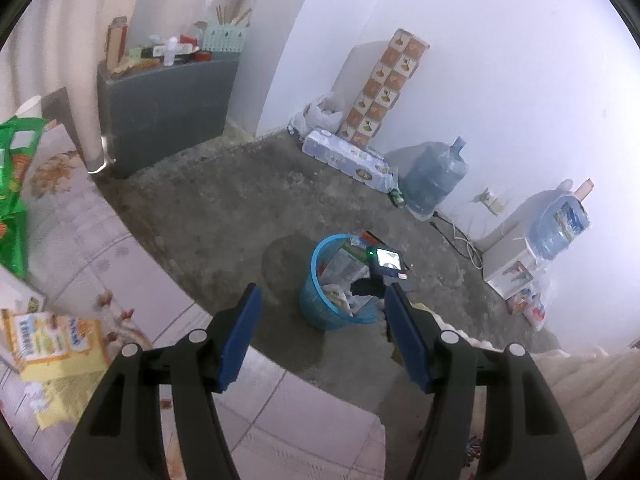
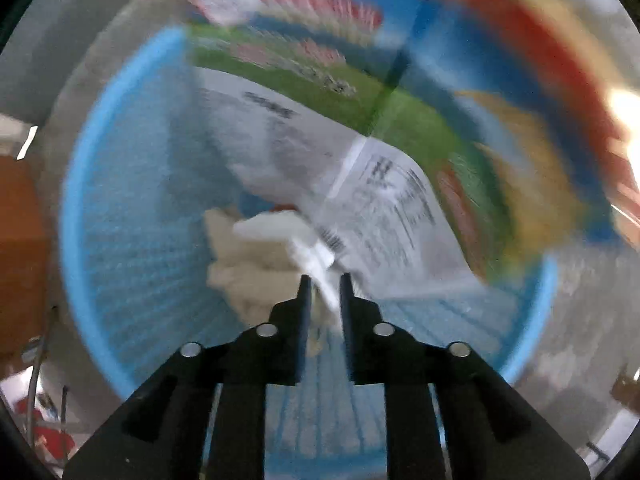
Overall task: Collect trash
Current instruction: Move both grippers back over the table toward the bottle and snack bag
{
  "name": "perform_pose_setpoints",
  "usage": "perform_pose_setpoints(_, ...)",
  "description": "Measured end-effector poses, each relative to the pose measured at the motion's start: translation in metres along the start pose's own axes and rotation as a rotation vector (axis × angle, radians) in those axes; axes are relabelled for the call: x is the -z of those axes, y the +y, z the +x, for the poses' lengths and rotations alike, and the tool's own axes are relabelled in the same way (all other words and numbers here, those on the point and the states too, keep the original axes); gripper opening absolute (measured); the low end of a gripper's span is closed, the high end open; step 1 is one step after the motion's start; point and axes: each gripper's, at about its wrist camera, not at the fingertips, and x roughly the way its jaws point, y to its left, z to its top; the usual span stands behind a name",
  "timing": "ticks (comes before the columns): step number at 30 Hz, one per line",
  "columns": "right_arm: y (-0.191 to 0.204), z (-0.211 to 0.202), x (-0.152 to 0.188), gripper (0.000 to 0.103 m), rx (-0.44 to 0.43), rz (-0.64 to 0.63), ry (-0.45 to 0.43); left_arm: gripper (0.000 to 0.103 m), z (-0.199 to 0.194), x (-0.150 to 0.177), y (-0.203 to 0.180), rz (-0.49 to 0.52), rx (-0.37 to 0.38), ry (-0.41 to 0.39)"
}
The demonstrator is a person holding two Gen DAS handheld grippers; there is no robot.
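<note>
Right tool [image 2: 325, 276] points straight down into the blue basket [image 2: 100, 240], jaws a narrow gap apart with a white paper scrap [image 2: 308, 252] between them; the view is too blurred to tell if the pads pinch it. Basket already holds a printed carton [image 2: 384, 200] and crumpled tissue [image 2: 240, 264].

Left tool [image 1: 320, 340] hangs over the table [image 1: 80, 240], jaws wide apart, empty. More trash there: a yellow wrapper [image 1: 56, 344] at near left, a green bag [image 1: 12, 184] further left.

Risks: the scrap is light and may cling to a pad instead of dropping, or catch on the carton's edge and slide out over the rim. The carton leans high and crowds the basket's far side, so later pieces have less room.

Around: water jugs [image 1: 436, 176], a tissue pack [image 1: 344, 156] and cables [image 1: 460, 236] along the far wall, well apart from the basket. Nothing blocks the basket mouth.
</note>
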Motion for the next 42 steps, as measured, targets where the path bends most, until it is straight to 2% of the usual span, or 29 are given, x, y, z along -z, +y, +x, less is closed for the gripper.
perform_pose_setpoints(2, -0.004, -0.027, 0.015, 0.024, -0.056, -0.007, -0.038, 0.062, -0.015, 0.006, 0.001, 0.0, -0.011, -0.019)
perform_pose_setpoints(7, -0.019, -0.104, 0.063, 0.026, -0.198, 0.0, -0.147, 0.062, -0.059, 0.033, 0.011, -0.026, -0.075, -0.066)
perform_pose_setpoints(9, -0.013, -0.137, 0.083, 0.033, -0.234, -0.011, -0.193, 0.062, -0.074, 0.045, 0.018, -0.045, -0.096, -0.078)
perform_pose_setpoints(13, 0.008, -0.201, 0.128, 0.048, -0.321, -0.065, -0.288, 0.062, -0.106, 0.082, 0.033, -0.083, -0.189, -0.104)
perform_pose_setpoints(17, 0.03, -0.254, 0.169, 0.06, -0.401, -0.164, -0.335, 0.063, -0.133, 0.123, 0.049, -0.149, -0.255, -0.137)
perform_pose_setpoints(21, 0.083, -0.298, 0.203, 0.067, -0.508, -0.306, -0.36, 0.063, -0.155, 0.152, 0.064, -0.192, -0.328, -0.167)
perform_pose_setpoints(23, 0.116, -0.315, 0.219, 0.074, -0.55, -0.401, -0.372, 0.064, -0.166, 0.164, 0.074, -0.214, -0.352, -0.179)
perform_pose_setpoints(25, 0.161, -0.33, 0.237, 0.08, -0.59, -0.544, -0.398, 0.064, -0.177, 0.174, 0.084, -0.232, -0.375, -0.195)
perform_pose_setpoints(30, 0.255, -0.352, 0.28, 0.088, -0.592, -0.862, -0.495, 0.067, -0.202, 0.187, 0.107, -0.275, -0.442, -0.237)
perform_pose_setpoints(32, 0.283, -0.358, 0.292, 0.088, -0.612, -0.948, -0.524, 0.069, -0.21, 0.19, 0.117, -0.304, -0.453, -0.248)
perform_pose_setpoints(36, 0.326, -0.356, 0.292, 0.092, -0.661, -1.065, -0.547, 0.071, -0.224, 0.192, 0.147, -0.4, -0.461, -0.261)
perform_pose_setpoints(42, 0.375, -0.359, 0.275, 0.094, -0.698, -1.175, -0.479, 0.072, -0.231, 0.187, 0.182, -0.48, -0.484, -0.277)
